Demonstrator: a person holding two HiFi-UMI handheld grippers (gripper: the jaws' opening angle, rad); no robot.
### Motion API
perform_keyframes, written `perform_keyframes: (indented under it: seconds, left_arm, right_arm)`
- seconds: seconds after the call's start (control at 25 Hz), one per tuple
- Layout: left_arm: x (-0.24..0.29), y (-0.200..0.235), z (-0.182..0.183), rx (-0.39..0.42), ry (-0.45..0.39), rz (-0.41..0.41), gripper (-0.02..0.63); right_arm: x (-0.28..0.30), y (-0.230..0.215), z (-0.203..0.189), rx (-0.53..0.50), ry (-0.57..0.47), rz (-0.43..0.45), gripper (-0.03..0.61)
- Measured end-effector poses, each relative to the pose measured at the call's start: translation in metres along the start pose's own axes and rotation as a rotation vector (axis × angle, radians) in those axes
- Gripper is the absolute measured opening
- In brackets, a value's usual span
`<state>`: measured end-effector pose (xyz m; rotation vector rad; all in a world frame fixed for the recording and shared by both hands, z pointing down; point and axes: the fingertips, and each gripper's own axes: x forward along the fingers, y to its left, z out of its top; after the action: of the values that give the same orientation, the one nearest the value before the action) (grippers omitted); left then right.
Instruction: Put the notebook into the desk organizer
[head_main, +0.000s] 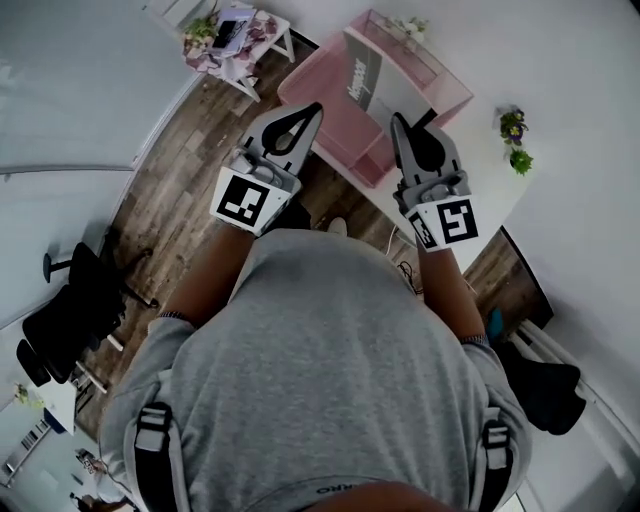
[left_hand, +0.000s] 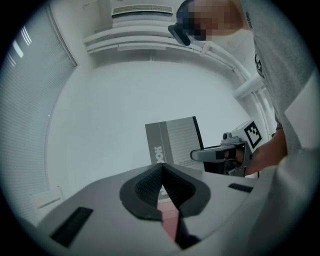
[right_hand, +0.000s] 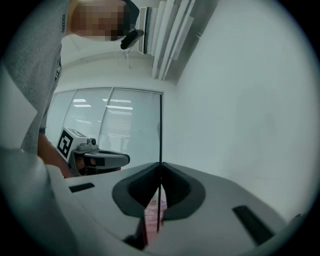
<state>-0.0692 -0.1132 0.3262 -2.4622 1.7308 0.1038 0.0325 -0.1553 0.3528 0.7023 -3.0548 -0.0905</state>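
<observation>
The grey notebook (head_main: 360, 75) stands upright within the outline of the pink desk organizer (head_main: 440, 92) on the white table. In the left gripper view I see the notebook's (left_hand: 172, 140) printed face. In the right gripper view the notebook (right_hand: 160, 130) shows edge-on as a thin dark line running through the jaws. My right gripper (head_main: 396, 120) (right_hand: 160, 165) is shut on the notebook's near edge, low down; from the left it (left_hand: 193, 156) overlaps that edge. My left gripper (head_main: 316, 107) (left_hand: 162, 166) is shut and holds nothing, just left of the notebook. The notebook's bottom is hidden.
A small flower pot (head_main: 515, 140) sits on the white table (head_main: 480, 185) to the right. A side table with flowers (head_main: 232, 35) stands at the far left on the wooden floor (head_main: 190, 170). A black chair (head_main: 70, 310) is at my left.
</observation>
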Motion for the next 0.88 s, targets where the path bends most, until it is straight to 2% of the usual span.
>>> perform_keyframes:
  seconds: [0.36, 0.68, 0.88]
  left_arm:
    - [0.058, 0.046, -0.009, -0.051, -0.005, -0.257, 0.018]
    - [0.086, 0.071, -0.019, -0.079, -0.013, -0.426, 0.018]
    - [0.094, 0.081, -0.024, -0.096, -0.021, -0.503, 0.018]
  right_arm:
    - [0.042, -0.029, -0.001, 0.001, 0.038, -0.235, 0.017]
    - [0.064, -0.043, -0.011, 0.081, 0.06, -0.386, 0.017]
    - [0.069, -0.046, -0.022, 0.149, 0.073, -0.453, 0.017]
